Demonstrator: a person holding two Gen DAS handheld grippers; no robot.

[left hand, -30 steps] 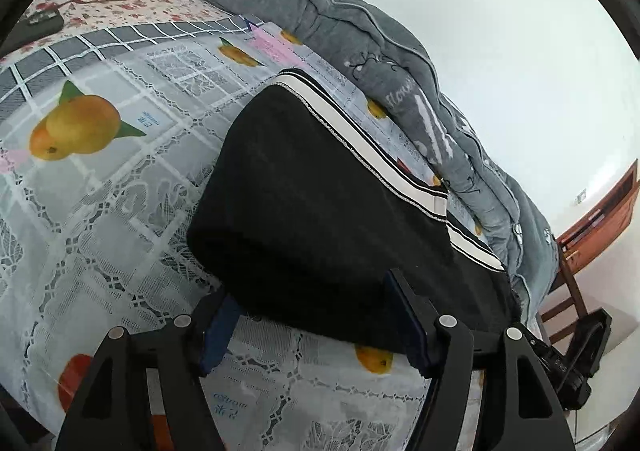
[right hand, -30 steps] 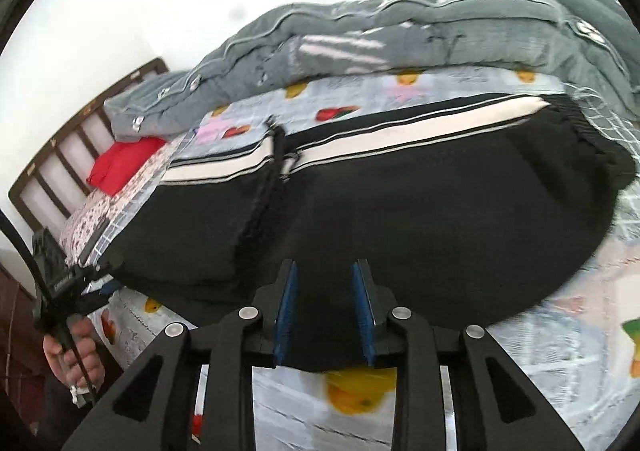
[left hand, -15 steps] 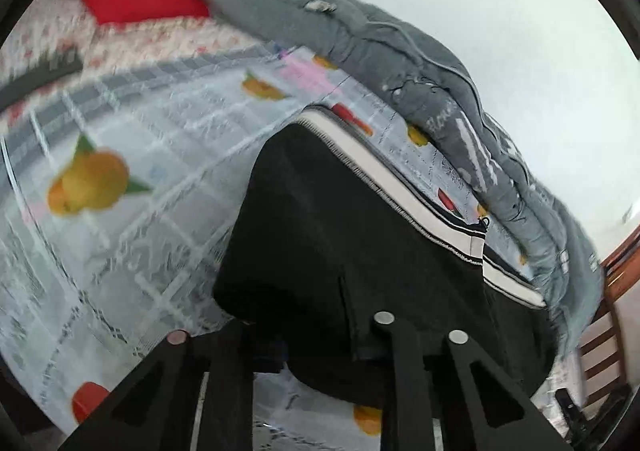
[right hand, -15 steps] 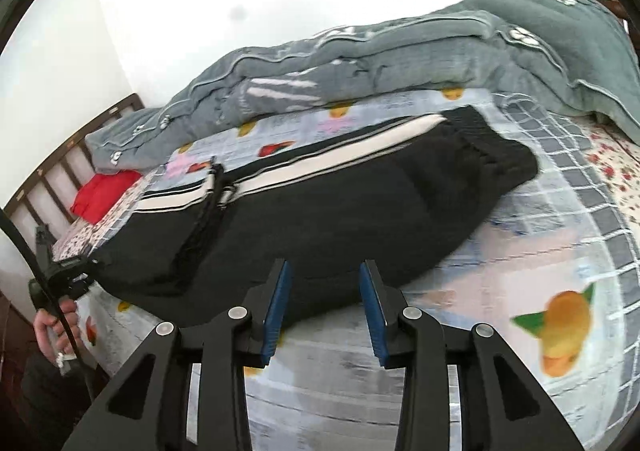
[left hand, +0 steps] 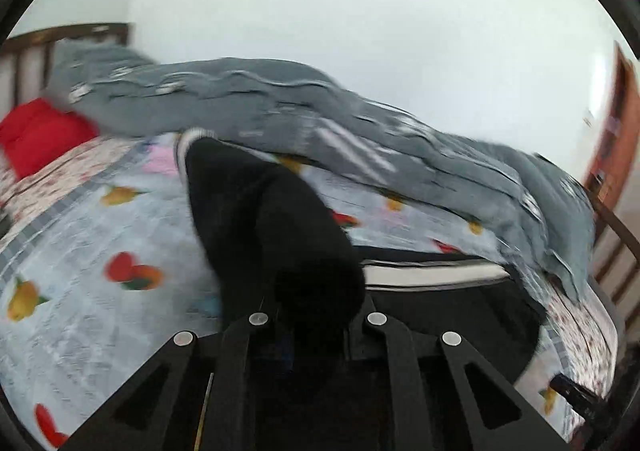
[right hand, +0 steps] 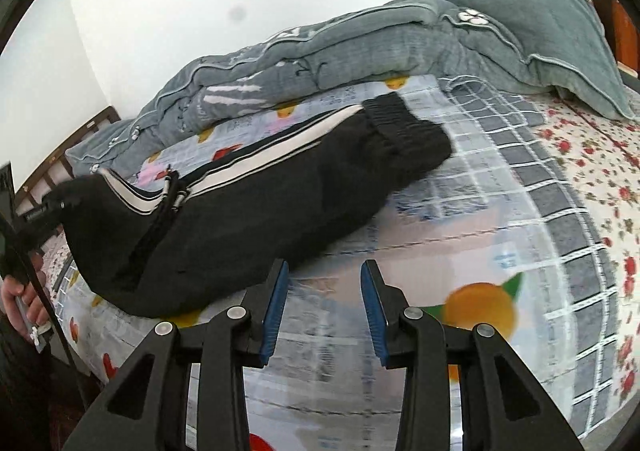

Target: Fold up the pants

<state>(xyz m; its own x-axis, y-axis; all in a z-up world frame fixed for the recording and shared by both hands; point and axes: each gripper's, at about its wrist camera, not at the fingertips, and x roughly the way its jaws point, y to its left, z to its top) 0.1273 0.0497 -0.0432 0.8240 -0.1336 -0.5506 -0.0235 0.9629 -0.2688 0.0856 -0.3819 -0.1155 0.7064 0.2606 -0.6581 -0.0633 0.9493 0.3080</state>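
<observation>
Left tongs (left hand: 316,315) pinch soft black knit pants (right hand: 256,219), white side stripe, ribbed elastic waistband. Right tongs (right hand: 324,303) part-open, empty, just beside the hem; glossy fruit-print bed sheet (right hand: 500,235) beneath. No legible writing.

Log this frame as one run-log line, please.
stage: mid-fold | left gripper: shut on black white-striped pants, leg end lifted | right gripper: open, empty, beside pants | surface: fruit-print bedsheet

Left gripper (left hand: 316,315): jaws have just closed, clamped on a bunch of black pants (left hand: 276,223) fabric lifted off the bed. Right gripper (right hand: 323,303): jaws parted, nothing between the blue pads (right hand: 276,307), pointing downward. Person's hand (right hand: 18,297) visible far left, gripping the left tool's handle.
</observation>
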